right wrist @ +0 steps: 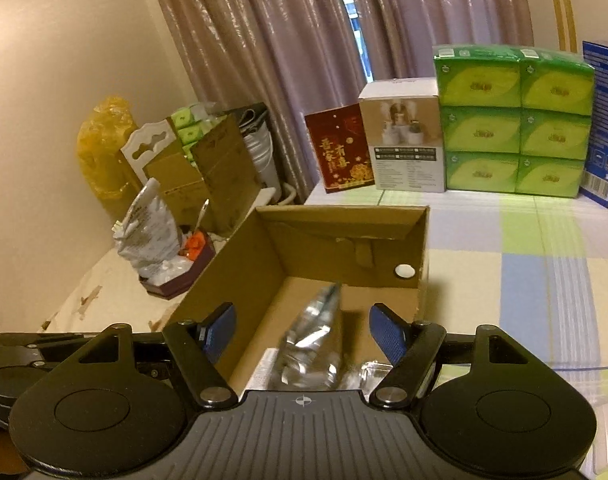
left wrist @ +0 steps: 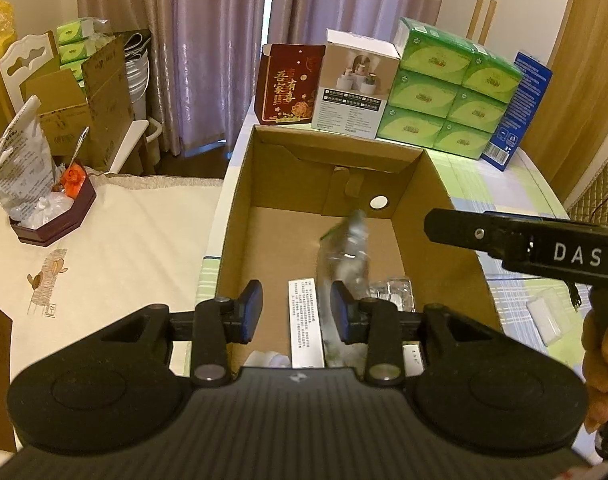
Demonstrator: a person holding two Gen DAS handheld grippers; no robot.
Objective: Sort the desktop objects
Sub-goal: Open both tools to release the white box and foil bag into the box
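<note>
An open cardboard box (left wrist: 239, 216) (right wrist: 223, 264) stands on the checked tablecloth, with both grippers over its near end. A crumpled clear plastic bag (left wrist: 346, 252) (right wrist: 312, 340) shows blurred inside the box, between the wide-apart blue pads of my right gripper (right wrist: 306, 334) and touching neither. From the left wrist view the right gripper (left wrist: 456, 232) reaches in from the right. My left gripper (left wrist: 296, 310) has a narrow gap between its pads and nothing in it. On the box floor lie a long white carton (left wrist: 304, 320) and a clear blister pack (left wrist: 396, 296).
Behind the box stand green tissue packs (left wrist: 448, 88), a white product box (left wrist: 356, 92), a red gift box (left wrist: 287, 88) and a blue box (left wrist: 516, 112). A dark tray (left wrist: 51, 232) holding bags sits at the left. A small clear case (left wrist: 546, 316) lies on the cloth at the right.
</note>
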